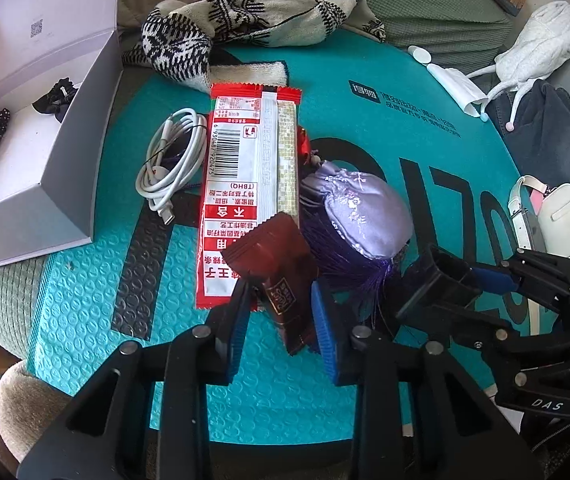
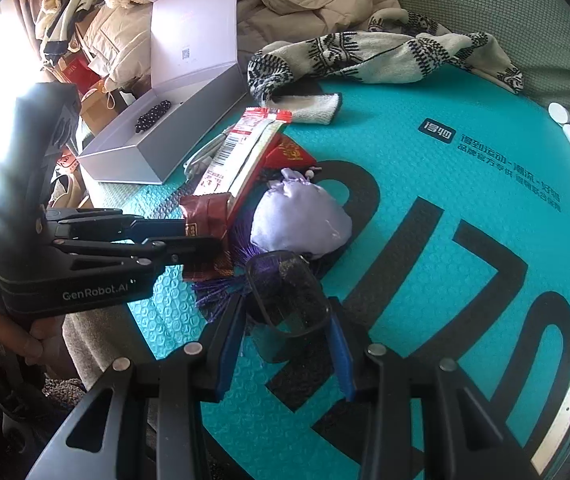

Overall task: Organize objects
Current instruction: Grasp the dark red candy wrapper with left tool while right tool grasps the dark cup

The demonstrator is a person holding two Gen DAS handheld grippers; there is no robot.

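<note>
Teal bubble-padded mailer (image 1: pixel 85 320) covers the soft seat and carries the clutter, with an open white gift box (image 1: pixel 65 152) off its left edge already holding two dark hair ties. The left gripper (image 1: pixel 281 312) has its jaws drawn narrow around a brown foil sachet (image 1: pixel 281 276) near the mailer's near edge; from the right wrist view the pads look to be pressing it, so I judge the sachet gripped. It overlaps the lower end of a long red-and-white snack packet (image 1: pixel 245 184), which lies beside a coiled white cable (image 1: pixel 173 164) towards the left edge. The right gripper (image 2: pixel 285 320) has its jaws closed on a small dark translucent case (image 2: pixel 289 292), which sits just in front of a lilac satin pouch (image 2: pixel 301 216) with a purple tassel (image 2: pixel 221 280) near the middle of the mailer. To do this step well, the left hand should lift the sachet straight up before swinging towards the box, since its corner rests on the snack packet and a sideways drag would likely pull that packet along. The right hand should raise the case slowly, as tassel threads lie close under it and could snag. With both grippers so near each other, moving one at a time seems wise. A patterned knit scarf (image 1: pixel 245 16) lies along the far edge, clear of the work.
</note>
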